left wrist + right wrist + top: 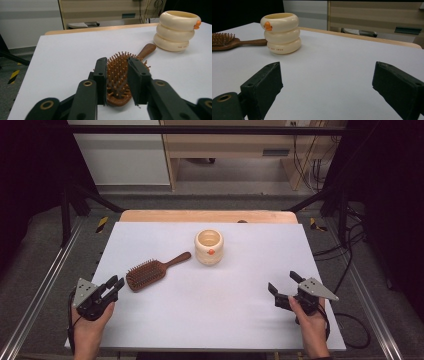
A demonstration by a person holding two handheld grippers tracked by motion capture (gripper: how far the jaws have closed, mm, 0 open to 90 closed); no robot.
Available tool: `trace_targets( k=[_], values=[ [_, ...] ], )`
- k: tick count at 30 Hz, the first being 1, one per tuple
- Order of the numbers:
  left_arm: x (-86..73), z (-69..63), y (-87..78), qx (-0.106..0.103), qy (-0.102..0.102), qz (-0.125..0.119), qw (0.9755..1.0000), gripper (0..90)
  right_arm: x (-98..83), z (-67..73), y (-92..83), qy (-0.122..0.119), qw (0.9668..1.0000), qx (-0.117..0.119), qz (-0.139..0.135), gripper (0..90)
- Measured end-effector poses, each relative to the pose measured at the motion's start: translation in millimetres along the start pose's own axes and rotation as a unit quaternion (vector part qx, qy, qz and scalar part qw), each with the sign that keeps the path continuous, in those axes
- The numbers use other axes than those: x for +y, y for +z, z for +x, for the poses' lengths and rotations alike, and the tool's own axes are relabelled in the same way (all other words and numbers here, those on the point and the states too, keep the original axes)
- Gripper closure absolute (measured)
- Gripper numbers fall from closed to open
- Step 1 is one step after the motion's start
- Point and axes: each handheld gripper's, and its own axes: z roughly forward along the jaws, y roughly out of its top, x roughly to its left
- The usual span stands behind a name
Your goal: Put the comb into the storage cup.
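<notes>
Left hand-held gripper (116, 80) jaws narrowed but released, hairbrush (119, 77) ahead, cup (176, 31) lettering unreadable.

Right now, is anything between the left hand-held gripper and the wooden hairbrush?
Nothing visible. The left hand-held gripper sits just short of the wooden hairbrush, with bare white table between them. The cream ringed cup stands farther back, beyond the handle.
</notes>
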Motion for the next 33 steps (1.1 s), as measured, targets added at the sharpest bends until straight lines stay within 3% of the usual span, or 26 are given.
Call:
trace_targets(
  k=[14, 22, 33],
  values=[
    [-1.0, 3.1, -1.1, -0.006, -0.002, 0.012, 0.9999, 85.2, -0.3, -0.1, 0.3, -0.001, 1.0, -0.001, 0.001, 9.0],
    [-2.2, 3.2, 1.3, -0.005, -0.004, 0.026, 0.9996, 87.7, -0.6, 0.1, 0.5, 0.0, 1.0, 0.0, 0.003, 9.0],
    [-5.3, 5.2, 10.2, -0.007, -0.021, 0.059, 0.998, 90.0, -1.2, 0.4, 1.3, -0.002, 1.0, -0.001, 0.006, 9.0]
  ],
)
